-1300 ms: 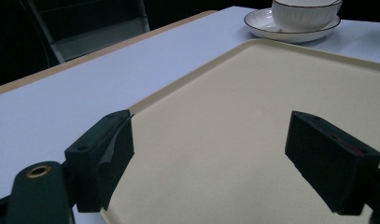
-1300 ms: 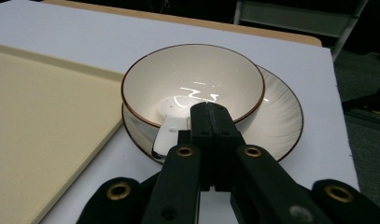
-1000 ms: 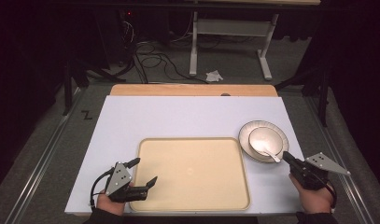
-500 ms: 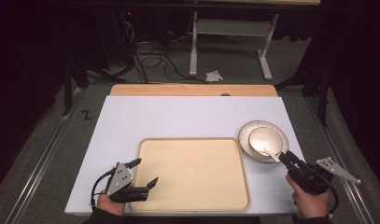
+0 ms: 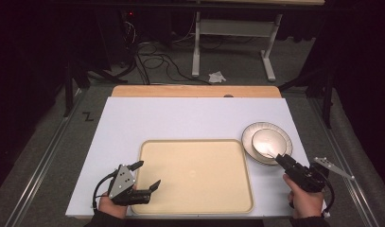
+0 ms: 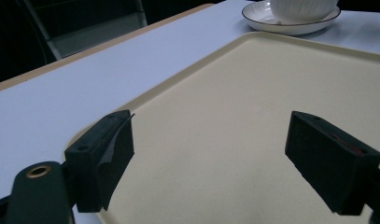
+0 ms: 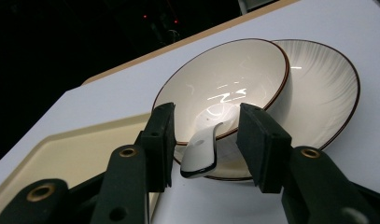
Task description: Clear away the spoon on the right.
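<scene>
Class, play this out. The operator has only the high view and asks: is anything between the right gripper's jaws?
Observer: Yes. A spoon handle lies between the jaws of the right gripper, which have just been opening; neither pad touches it.
Operator: Where does the spoon rest?
Observer: In the bowl, with its handle over the near rim. The bowl sits on a plate.
Operator: And the left gripper?
Observer: The left gripper is open over the tray, with nothing between its jaws.
</scene>
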Demonstrator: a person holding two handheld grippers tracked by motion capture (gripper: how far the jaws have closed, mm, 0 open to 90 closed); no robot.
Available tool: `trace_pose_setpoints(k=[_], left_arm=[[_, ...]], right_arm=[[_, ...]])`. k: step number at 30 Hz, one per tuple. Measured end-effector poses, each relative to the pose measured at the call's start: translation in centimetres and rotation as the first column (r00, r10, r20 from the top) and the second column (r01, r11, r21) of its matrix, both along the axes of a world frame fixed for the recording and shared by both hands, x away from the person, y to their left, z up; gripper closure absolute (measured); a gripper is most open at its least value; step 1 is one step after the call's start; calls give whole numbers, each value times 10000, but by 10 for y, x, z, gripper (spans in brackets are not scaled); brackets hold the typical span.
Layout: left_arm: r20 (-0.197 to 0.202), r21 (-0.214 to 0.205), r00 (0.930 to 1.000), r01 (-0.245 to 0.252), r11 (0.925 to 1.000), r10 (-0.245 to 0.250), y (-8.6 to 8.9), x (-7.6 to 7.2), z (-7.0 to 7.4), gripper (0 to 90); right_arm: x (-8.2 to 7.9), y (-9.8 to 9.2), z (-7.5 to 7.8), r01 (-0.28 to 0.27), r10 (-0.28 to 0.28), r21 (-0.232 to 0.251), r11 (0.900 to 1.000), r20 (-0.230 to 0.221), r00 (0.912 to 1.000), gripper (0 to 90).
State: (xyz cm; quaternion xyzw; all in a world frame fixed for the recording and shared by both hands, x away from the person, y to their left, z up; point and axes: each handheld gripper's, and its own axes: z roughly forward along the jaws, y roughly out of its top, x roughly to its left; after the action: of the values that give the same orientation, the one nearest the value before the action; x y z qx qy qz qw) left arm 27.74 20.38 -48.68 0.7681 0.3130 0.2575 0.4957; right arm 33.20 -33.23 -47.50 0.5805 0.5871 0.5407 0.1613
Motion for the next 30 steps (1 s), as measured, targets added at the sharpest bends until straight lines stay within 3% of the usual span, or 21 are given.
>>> trace_pose_setpoints(k=[12,20,30], left_arm=[[12,-18,10000,3,10000,-3,1,-1,1,159],[14,3,10000,-1,10000,1,1,0,0,159],[22,-19,10000,-11,10000,11,1,-1,1,159]], right_arm=[[1,1,-4,-329,350,427,9985,-497,9981,654],[1,0,-4,-348,360,214,9992,-606,9975,761],[1,1,-2,-391,384,-119,9992,-579,9976,814]])
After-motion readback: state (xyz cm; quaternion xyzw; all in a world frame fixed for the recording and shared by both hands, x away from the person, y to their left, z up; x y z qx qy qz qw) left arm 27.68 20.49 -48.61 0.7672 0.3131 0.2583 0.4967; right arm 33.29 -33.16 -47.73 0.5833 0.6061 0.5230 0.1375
